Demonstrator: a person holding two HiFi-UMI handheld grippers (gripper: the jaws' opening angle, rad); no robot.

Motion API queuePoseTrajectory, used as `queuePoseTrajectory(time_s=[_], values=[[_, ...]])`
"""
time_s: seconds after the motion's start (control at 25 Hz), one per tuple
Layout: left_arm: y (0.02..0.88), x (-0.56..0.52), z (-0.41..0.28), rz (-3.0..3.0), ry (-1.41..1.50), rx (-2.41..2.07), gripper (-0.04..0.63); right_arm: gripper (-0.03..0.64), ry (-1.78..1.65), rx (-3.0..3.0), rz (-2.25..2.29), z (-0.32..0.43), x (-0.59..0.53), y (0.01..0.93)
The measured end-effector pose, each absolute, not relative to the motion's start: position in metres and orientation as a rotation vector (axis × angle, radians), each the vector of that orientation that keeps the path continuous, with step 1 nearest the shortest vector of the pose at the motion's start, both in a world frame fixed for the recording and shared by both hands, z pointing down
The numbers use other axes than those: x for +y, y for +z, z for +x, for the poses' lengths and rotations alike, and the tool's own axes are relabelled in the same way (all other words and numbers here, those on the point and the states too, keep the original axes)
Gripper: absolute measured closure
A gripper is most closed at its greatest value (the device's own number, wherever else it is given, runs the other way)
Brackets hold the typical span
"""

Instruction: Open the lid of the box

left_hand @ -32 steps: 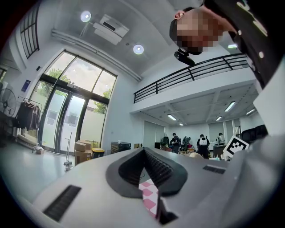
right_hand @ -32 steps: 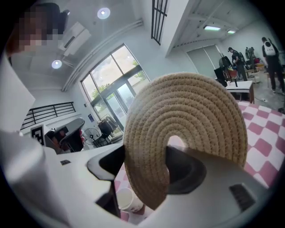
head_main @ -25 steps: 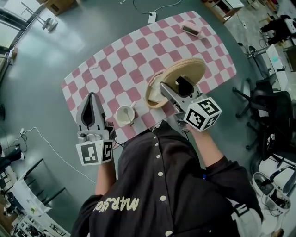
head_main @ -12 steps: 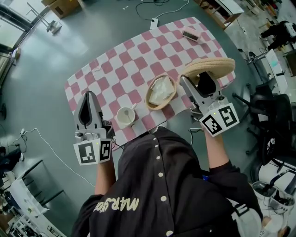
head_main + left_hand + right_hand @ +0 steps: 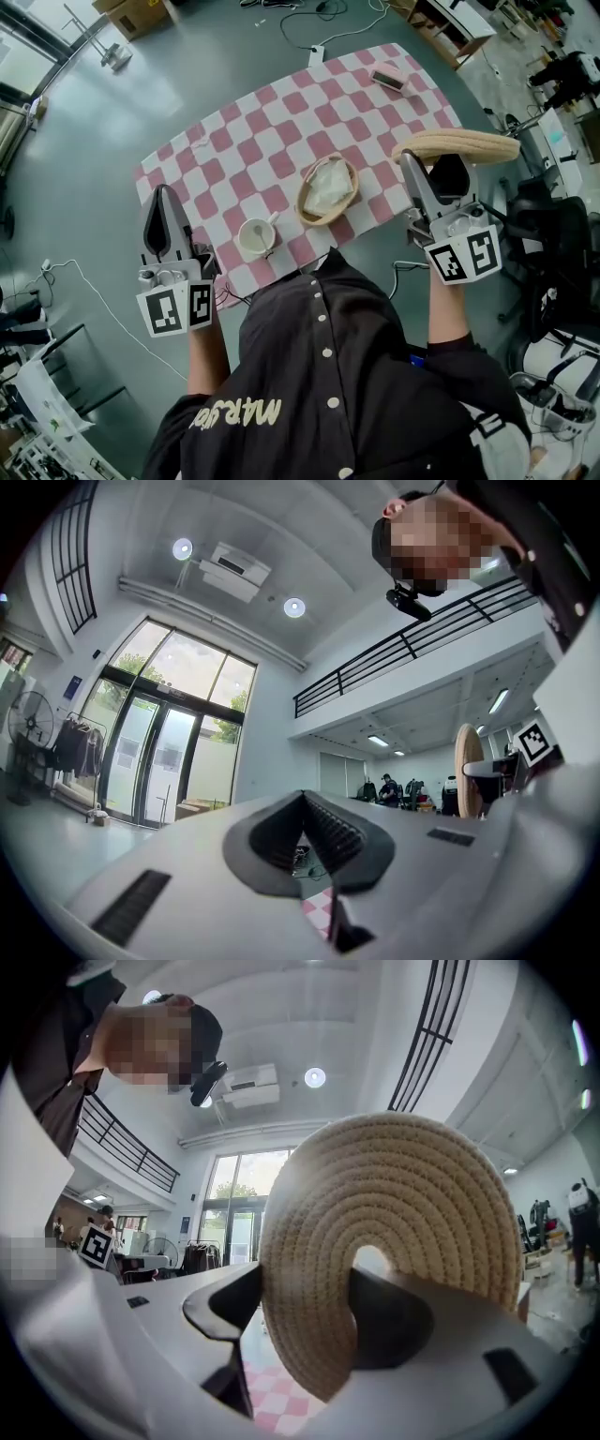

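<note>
Between the jaws of the right gripper, the woven lid is being clamped; the uncovered box is lying to its left, nearer it than the closed, empty left gripper.

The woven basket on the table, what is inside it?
A crumpled white sheet, paper or cloth, fills the woven basket. Whatever lies under it is covered. The lid is off, held in the right gripper's jaws.

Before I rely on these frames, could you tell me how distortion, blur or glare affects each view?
Head view: sharp, fisheye bows the checked table. Left gripper view: bright windows, black corners. Right gripper view: woven lid crisp, room curved.
</note>
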State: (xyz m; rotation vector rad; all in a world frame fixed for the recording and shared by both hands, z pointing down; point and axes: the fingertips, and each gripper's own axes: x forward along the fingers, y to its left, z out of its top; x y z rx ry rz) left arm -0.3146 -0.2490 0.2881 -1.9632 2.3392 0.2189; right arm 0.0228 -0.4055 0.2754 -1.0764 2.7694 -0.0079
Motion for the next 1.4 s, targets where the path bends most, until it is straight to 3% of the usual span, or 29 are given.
queuePoseTrajectory(time_s=[0.68,1.4], values=[[0.29,-0.238,-0.335,-1.883,0.166,2.392,0.588,0.321,0.074,2.733,-1.234,0.065,-0.418,0.287],[0.295,-0.218,-0.367,-1.764,0.141,2.48,0.588,0.321,0.066,2.772,-1.167,0.052,-0.414,0.296]])
